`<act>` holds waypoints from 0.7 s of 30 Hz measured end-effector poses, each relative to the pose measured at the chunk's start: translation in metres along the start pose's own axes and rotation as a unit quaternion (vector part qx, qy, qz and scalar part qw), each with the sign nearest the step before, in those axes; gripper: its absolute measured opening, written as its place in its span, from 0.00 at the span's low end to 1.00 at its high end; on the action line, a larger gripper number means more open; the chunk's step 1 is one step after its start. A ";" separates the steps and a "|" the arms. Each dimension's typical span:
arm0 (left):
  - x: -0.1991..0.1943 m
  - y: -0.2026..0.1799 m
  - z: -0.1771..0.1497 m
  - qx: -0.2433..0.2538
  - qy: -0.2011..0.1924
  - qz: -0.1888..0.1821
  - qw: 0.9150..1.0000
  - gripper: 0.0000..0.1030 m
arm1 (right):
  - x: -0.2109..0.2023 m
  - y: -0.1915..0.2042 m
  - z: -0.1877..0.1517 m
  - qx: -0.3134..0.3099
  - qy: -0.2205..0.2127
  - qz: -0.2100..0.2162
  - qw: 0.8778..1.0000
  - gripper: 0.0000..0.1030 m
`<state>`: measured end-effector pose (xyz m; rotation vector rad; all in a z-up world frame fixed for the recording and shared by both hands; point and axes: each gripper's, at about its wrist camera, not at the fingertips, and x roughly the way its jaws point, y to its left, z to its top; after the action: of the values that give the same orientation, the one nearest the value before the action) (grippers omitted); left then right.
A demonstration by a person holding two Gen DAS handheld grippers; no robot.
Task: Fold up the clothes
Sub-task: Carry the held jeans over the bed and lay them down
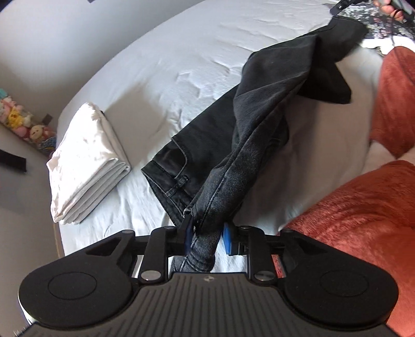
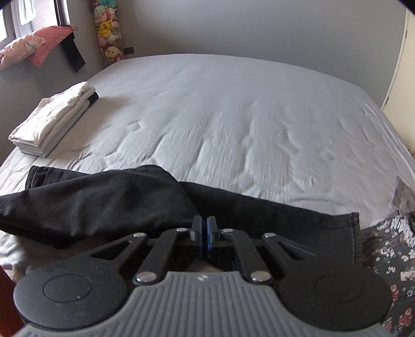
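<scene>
A pair of black jeans [image 1: 259, 109] is stretched over the grey bed sheet [image 1: 181, 51], partly lifted off it. My left gripper [image 1: 206, 233] is shut on a bunched denim seam near the waistband, with fabric filling the gap between its blue pads. The far end of the jeans rises to my right gripper [image 1: 338, 7] at the top right. In the right wrist view the jeans [image 2: 103, 202] lie across the near edge of the bed. There my right gripper [image 2: 206, 224] has its pads almost together on the fabric's edge.
A folded stack of white clothes [image 1: 85, 163] [image 2: 52, 121] sits at the bed's left side. Red fleece fabric [image 1: 363, 220] fills the right of the left wrist view. A floral cloth [image 2: 389, 259] lies at the bed's near right corner. Plush toys [image 2: 107, 28] hang on the far wall.
</scene>
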<state>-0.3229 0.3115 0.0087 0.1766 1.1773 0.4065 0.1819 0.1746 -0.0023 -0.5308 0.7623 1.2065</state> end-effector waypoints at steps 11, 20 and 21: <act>-0.033 0.050 0.043 -0.067 -0.063 -0.046 0.995 0.54 | 0.032 -0.037 -0.019 0.032 0.027 -0.040 0.998 0.23; 0.052 0.096 0.063 -0.148 -0.055 0.007 0.987 0.62 | 0.045 -0.067 -0.024 0.061 0.027 -0.072 0.995 0.35; 0.065 0.101 0.062 -0.156 -0.050 0.005 0.987 0.62 | 0.047 -0.069 -0.025 0.065 0.027 -0.075 0.995 0.36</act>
<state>-0.2663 0.4343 0.0108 -0.0681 1.0007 0.5790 0.2496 0.1662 -0.0557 -0.5059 0.8250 0.9997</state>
